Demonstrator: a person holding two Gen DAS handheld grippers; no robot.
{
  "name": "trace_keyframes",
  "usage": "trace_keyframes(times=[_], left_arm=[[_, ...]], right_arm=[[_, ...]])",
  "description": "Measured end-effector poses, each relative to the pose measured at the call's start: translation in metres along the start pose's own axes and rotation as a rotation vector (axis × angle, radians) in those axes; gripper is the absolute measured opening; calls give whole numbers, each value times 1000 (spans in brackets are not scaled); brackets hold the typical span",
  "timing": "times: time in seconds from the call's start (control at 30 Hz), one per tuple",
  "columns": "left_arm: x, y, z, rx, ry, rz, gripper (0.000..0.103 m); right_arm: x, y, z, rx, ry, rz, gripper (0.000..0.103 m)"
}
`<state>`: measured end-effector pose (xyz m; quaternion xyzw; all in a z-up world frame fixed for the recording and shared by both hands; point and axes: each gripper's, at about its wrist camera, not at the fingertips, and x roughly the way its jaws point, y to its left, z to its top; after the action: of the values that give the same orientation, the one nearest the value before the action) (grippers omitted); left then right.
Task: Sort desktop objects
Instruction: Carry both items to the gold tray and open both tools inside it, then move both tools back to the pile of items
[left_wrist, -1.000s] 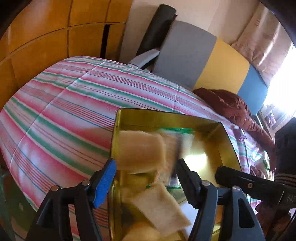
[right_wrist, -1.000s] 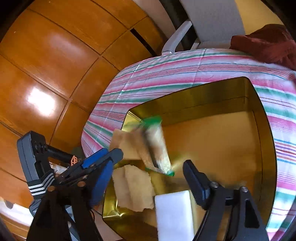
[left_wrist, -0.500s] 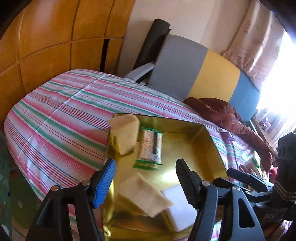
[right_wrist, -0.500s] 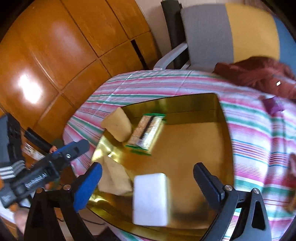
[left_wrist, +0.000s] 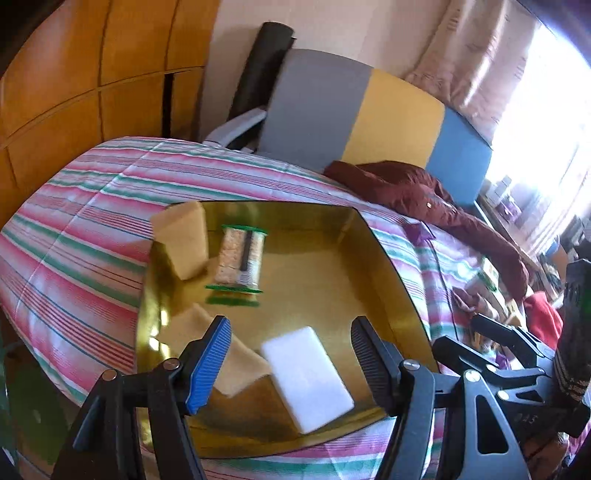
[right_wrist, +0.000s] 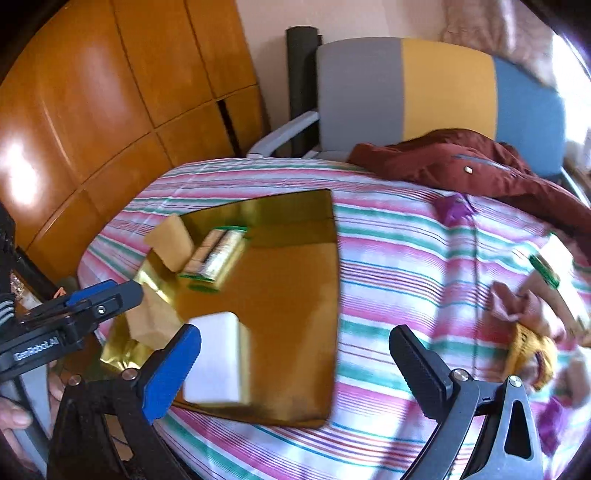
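Sitting on the striped tabletop, one gold tray is holding four things: two tan sponges, one leaning at the far-left corner and one lying flat nearer, one green-ended snack packet just beside the first, and one white block at the near edge. Both the left claw and the right claw are hanging spread wide, gripping nothing.
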<state>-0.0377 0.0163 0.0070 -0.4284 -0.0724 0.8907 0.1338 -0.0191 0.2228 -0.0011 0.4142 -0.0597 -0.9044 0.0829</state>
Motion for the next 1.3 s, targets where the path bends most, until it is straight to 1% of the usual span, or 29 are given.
trace_keyframes(times=[0.17,0.3,0.6,0.67,0.87,0.97,1.07,1.17,1.3], left_arm=[[3,-25,-5,66,17,-32,69],[6,-43,-6,105,40,-65,69],[18,-81,-7,181,75,-95,69],[20,-89,-6,195,80,-105,69],[28,-117,1,229,98,-140,69],[29,-132,4,252,100,-160,69],[33,-148,6,284,103,-170,69],[38,-163,7,307,113,-179,69],[45,-175,9,312,133,-173,69]], right_arm=[[-9,-24,-12,32,0,-61,103],[-21,-52,-21,83,2,-105,103],[-57,-146,-46,288,17,-235,103],[-67,-167,-50,327,19,-275,103],[-96,-217,-57,433,0,-362,103],[-105,-236,-59,482,-13,-369,103],[-108,-247,-62,514,-19,-347,103],[-101,-250,-63,511,-8,-334,103],[-92,-246,-57,468,4,-304,103]])
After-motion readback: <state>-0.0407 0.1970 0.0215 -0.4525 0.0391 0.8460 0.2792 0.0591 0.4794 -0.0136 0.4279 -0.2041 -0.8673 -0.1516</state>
